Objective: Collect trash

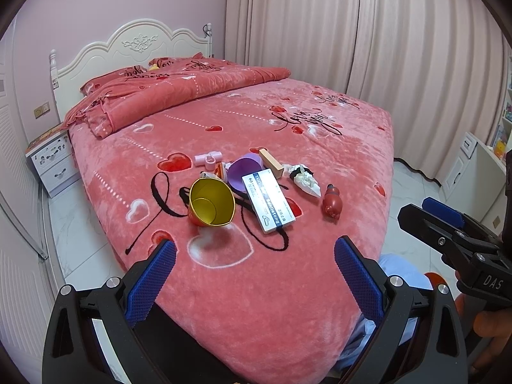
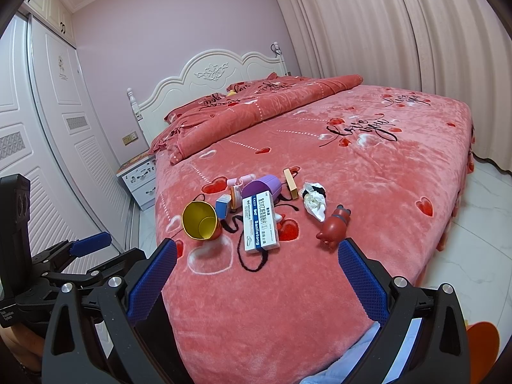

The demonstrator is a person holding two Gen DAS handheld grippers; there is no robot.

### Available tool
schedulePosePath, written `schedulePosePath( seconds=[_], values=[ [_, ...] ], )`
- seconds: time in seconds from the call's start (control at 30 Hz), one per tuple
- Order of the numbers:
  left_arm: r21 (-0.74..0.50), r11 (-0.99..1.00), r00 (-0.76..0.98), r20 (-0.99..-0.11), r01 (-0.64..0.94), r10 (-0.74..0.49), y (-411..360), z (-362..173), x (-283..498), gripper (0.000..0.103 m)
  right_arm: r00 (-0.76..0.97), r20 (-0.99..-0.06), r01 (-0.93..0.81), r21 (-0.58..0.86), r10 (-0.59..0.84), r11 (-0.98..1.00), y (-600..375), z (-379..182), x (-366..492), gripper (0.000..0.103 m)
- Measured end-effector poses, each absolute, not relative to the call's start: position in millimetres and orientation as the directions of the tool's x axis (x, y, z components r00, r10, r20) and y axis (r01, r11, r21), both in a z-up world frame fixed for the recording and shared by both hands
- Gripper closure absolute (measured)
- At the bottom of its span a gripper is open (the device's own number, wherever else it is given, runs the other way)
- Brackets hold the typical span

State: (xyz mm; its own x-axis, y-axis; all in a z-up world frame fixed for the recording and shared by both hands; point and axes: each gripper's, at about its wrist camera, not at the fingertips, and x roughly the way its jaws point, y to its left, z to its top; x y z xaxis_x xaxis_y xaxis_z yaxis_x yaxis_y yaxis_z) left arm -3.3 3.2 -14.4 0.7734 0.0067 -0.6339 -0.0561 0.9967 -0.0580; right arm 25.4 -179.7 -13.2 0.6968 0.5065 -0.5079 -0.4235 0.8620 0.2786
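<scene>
**Left wrist view: trash heap on the bed, nothing picked up yet**

Left wrist view shows my left gripper (image 1: 255, 257) spread wide, its blue pads well apart and holding nothing; it hangs above the foot of a bed (image 1: 256, 304) covered in a pink blanket printed with hearts. My right gripper (image 2: 257, 260) is equally wide and empty in its own camera; it also shows at the right edge of the left view.

Near the foot of the bed lies a loose cluster of objects, all ahead of both grippers and touched by neither: a gold-lined cup (image 1: 212, 202) tipped on its side with its mouth toward me; a white and blue medicine box (image 1: 268, 203) lying flat just beside it; a purple cup (image 1: 244, 174) behind the box; a crumpled white tissue (image 1: 304, 180) to the right; a small red toy figure (image 1: 332, 204) nearest the right edge of the cluster; a slim tan box (image 1: 271, 162) and a pink plastic fitting (image 1: 208, 159) further back; a small blue-sided carton (image 2: 223, 207) between the gold cup and the purple one.

My reading is that the collecting has not begun; I see no bin or bag in either camera, so where the trash goes I cannot tell; every piece remains to be gathered.
</scene>
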Motion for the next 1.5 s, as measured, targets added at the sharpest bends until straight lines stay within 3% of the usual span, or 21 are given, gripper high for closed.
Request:
schedulePosePath(
  seconds=[0.77,1.5],
  values=[
    [-0.034,0.998,0.757,-0.653,-0.043,0.01,3,-22,-2,0.006,0.689,-0.513,-0.426,0.285,0.512,0.859,-180,-21,28,0.005],
    [-0.016,1.0,0.688,-0.725,-0.011,-0.005,18,-34,36,0.006,0.599,-0.559,-0.471,0.334,0.574,0.817,-169,-32,63,0.005]
  ],
)
